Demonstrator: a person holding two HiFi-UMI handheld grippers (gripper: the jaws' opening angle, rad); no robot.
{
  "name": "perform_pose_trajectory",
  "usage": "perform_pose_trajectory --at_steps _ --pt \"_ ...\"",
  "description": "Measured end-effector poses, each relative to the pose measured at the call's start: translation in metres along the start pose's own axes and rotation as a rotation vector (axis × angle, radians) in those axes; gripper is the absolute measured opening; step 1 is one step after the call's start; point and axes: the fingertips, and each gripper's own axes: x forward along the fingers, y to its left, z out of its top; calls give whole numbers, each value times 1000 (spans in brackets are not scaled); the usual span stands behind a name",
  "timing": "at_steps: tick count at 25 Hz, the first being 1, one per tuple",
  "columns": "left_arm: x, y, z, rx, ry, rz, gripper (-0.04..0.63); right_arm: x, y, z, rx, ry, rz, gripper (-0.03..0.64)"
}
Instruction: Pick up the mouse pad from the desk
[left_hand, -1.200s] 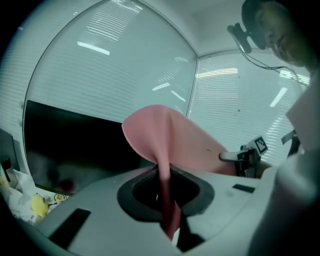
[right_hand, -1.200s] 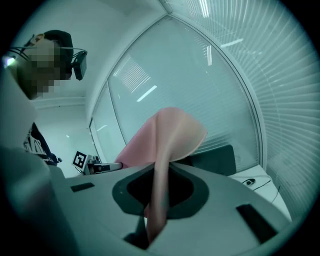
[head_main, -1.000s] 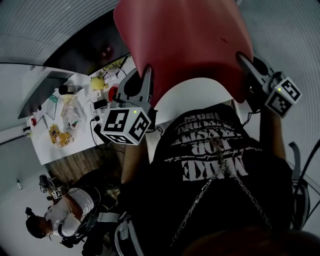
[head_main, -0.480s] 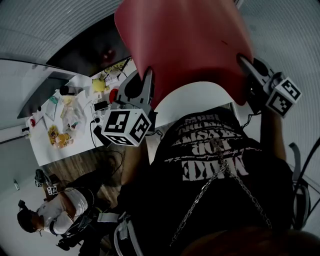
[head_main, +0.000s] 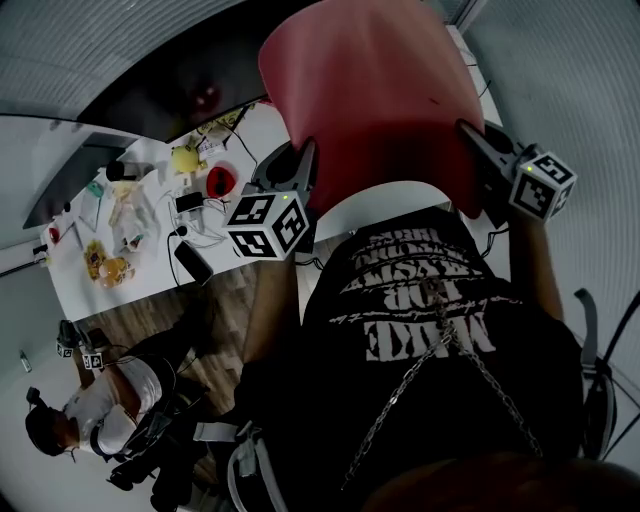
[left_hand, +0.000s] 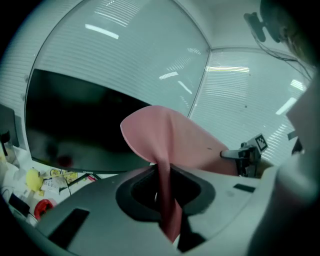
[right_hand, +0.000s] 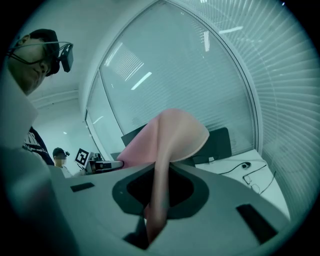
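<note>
The left gripper (head_main: 300, 165) has its jaws opening with the pink mouse pad (head_main: 380, 100) between them; the right gripper (head_main: 475, 142) pinches the other edge tight. Held one-sided, the pad may swing loose.

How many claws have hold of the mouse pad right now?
2. The left claw pinches the mouse pad at its left edge, its jaws opening with the pad between them. The right claw is clamped on the right edge.
</note>
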Motion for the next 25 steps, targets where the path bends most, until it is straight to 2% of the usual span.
perform_pose_trajectory --at_steps 3,5,11,18,20,21,22,23,25 --pt "27 58 -49 -41 92 32 60 63 -26 -55 72 72 18 31" --pt "35 83 -81 -61 122 33 58 88 -31 -90 93 105 19 31" --pt "32 88 -149 -140 185 53 57 86 -28 -148 104 186 -5 31" --pt "50 95 -186 -164 294 123 57 99 -55 -182 135 324 4 32" --pt "54 101 -198 -136 345 155 69 103 -67 -198 112 392 -28 55" --pt "56 109 -208 -103 380 191 108 104 -77 -210 88 439 -69 104" --pt "54 120 -220 -54 408 243 165 103 -89 -221 47 479 -125 158" --pt "50 135 -230 9 421 308 176 101 -101 -228 -17 503 -186 186" --pt "37 160 -240 122 403 418 172 95 -112 -230 -137 501 -259 184"
